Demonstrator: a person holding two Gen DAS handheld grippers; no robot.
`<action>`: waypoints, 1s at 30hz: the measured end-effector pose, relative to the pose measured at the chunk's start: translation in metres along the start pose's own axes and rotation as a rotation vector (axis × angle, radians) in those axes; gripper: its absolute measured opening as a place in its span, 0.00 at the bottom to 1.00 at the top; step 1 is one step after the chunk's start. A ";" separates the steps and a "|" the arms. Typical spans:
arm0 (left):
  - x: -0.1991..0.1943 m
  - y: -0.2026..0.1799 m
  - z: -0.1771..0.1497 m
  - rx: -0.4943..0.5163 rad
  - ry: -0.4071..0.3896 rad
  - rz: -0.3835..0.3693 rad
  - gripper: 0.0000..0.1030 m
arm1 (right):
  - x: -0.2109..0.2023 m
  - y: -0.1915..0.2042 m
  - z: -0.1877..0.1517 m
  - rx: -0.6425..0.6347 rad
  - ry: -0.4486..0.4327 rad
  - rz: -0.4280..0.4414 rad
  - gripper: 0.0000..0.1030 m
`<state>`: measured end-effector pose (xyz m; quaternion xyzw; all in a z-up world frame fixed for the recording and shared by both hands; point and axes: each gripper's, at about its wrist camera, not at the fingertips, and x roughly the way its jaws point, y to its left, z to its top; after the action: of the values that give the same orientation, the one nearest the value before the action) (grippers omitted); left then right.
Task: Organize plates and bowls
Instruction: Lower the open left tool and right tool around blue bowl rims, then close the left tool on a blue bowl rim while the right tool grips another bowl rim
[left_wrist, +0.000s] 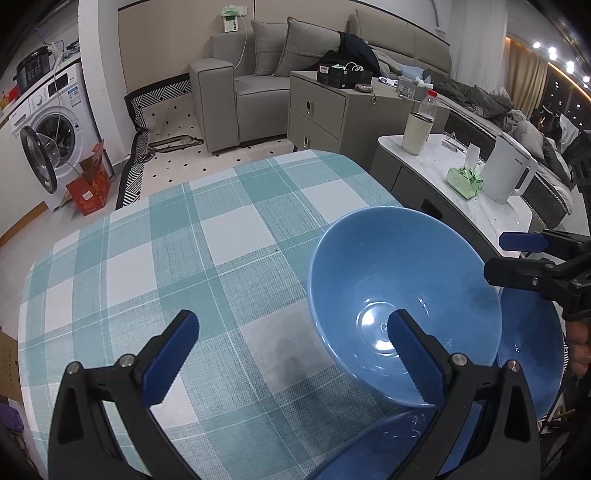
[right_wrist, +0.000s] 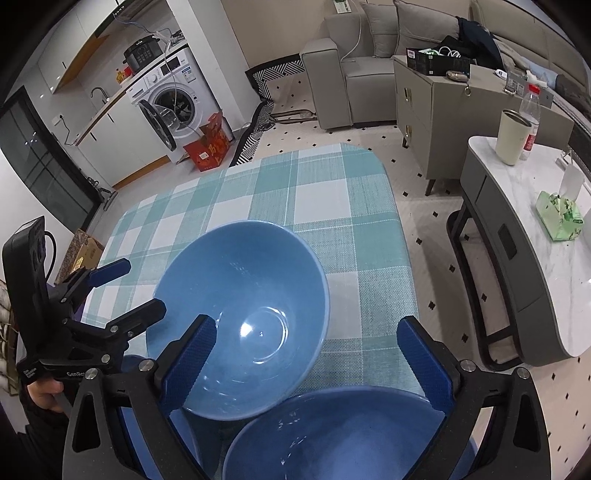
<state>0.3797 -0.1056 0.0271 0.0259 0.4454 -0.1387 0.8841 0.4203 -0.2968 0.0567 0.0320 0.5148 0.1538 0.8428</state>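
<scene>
Not yet stacked: large blue bowl (right_wrist: 240, 314) tilted at frame centre over lower bowl (right_wrist: 332, 439) on checked bench (right_wrist: 332, 206), both tools, left tool (left_wrist: 291, 354) and right tool (right_wrist: 306, 362), spread, pinching nothing.

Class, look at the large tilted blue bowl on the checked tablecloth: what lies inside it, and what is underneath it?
The tilted blue bowl is empty inside. Its near edge seems propped on other blue dishes; the contact underneath is hidden.

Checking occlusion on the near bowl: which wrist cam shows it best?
Right wrist: the near bowl shows most of its rim and inside, between the open right gripper fingers. Left wrist catches only a sliver of it behind the tilted bowl and right gripper.
</scene>
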 end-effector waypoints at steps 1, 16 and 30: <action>0.001 0.000 0.000 0.000 0.003 0.000 0.99 | 0.002 -0.001 0.000 0.002 0.005 0.002 0.92; 0.008 -0.007 -0.003 0.038 0.053 -0.012 0.79 | 0.019 0.002 -0.007 -0.015 0.048 0.027 0.70; 0.009 -0.008 -0.007 0.036 0.069 -0.080 0.37 | 0.029 0.013 -0.014 -0.074 0.079 0.019 0.48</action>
<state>0.3768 -0.1143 0.0166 0.0287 0.4738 -0.1809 0.8614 0.4175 -0.2771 0.0286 -0.0002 0.5411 0.1818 0.8210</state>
